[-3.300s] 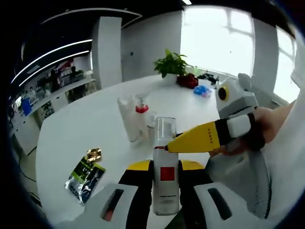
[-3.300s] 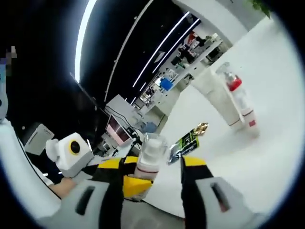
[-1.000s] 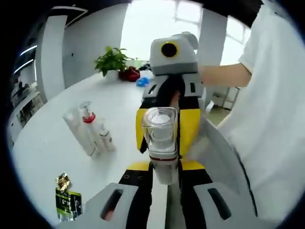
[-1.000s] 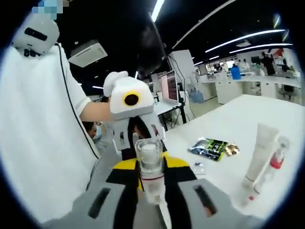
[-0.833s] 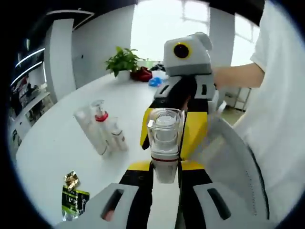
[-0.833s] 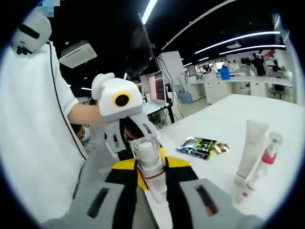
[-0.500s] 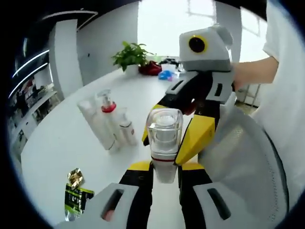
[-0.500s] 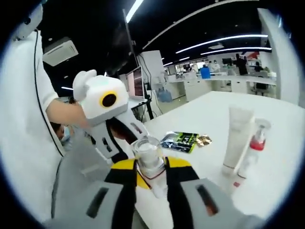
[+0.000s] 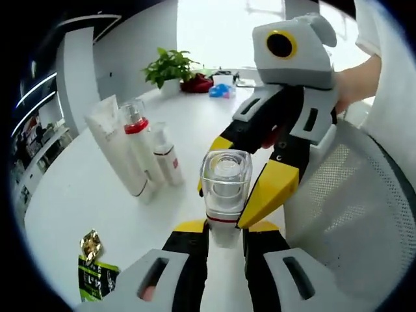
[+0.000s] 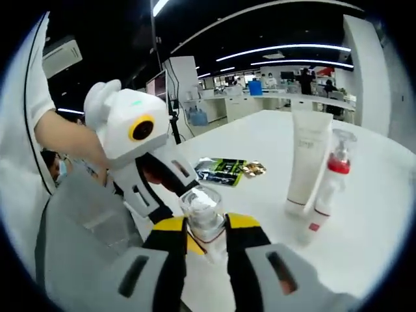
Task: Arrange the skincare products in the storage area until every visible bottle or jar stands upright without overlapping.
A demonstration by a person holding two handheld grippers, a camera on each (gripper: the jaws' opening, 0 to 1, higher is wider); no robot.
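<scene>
A clear-capped skincare bottle [image 9: 225, 185] with a red band under the cap stands between my left gripper's [image 9: 225, 227] yellow-tipped jaws, which are shut on its lower body. My right gripper [image 9: 244, 172] reaches in from the right, one yellow finger on each side of the same bottle. In the right gripper view that bottle [image 10: 203, 218] sits clamped between the right gripper's [image 10: 207, 233] jaws, and the left gripper [image 10: 172, 192] comes in from the left. On the white table [image 9: 84, 195] a white tube [image 9: 112, 144], a red-collared pump bottle [image 9: 138, 142] and a small white bottle [image 9: 167, 159] stand upright, close together.
A green and black sachet [image 10: 223, 169] and a gold packet [image 10: 255, 169] lie flat on the table near the tube [image 10: 305, 156] and pump bottle [image 10: 333, 170]. A potted plant [image 9: 170, 65] stands at the far edge. A grey mesh chair back [image 9: 351, 208] is close on the right.
Both views have swung, and the standing products now look nearer. The right gripper has gone from touching the bottle's side to closing on it. The left gripper keeps its hold.
</scene>
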